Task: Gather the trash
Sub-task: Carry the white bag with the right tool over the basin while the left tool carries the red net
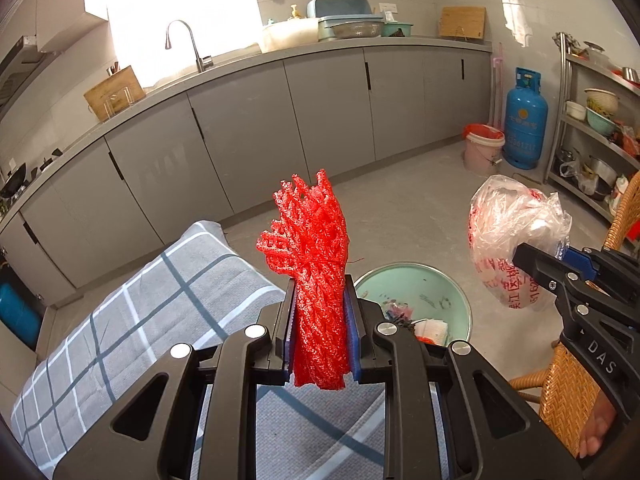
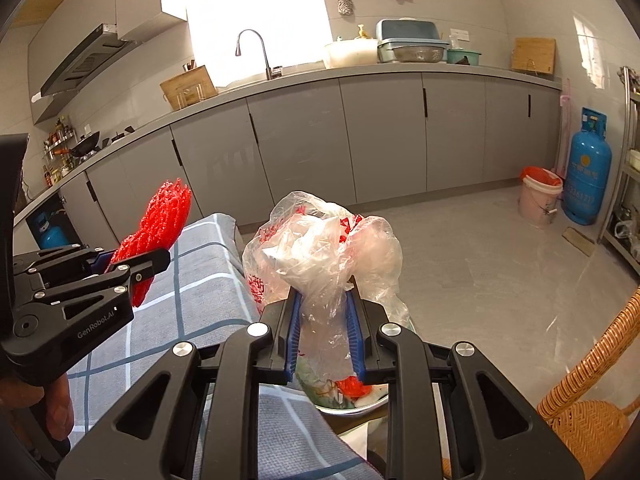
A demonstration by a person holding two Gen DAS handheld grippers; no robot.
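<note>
My left gripper is shut on a bunched red mesh net and holds it upright in the air. The net also shows in the right wrist view, held by the left gripper. My right gripper is shut on a crumpled clear plastic bag with red print. The bag also shows in the left wrist view, to the right of the net, held by the right gripper. A light green bin with scraps inside stands on the floor below both grippers.
A grey checked cloth covers a surface on the left. A wicker chair stands on the right. Grey kitchen cabinets run along the back. A pink bucket and a blue gas cylinder stand at the far right.
</note>
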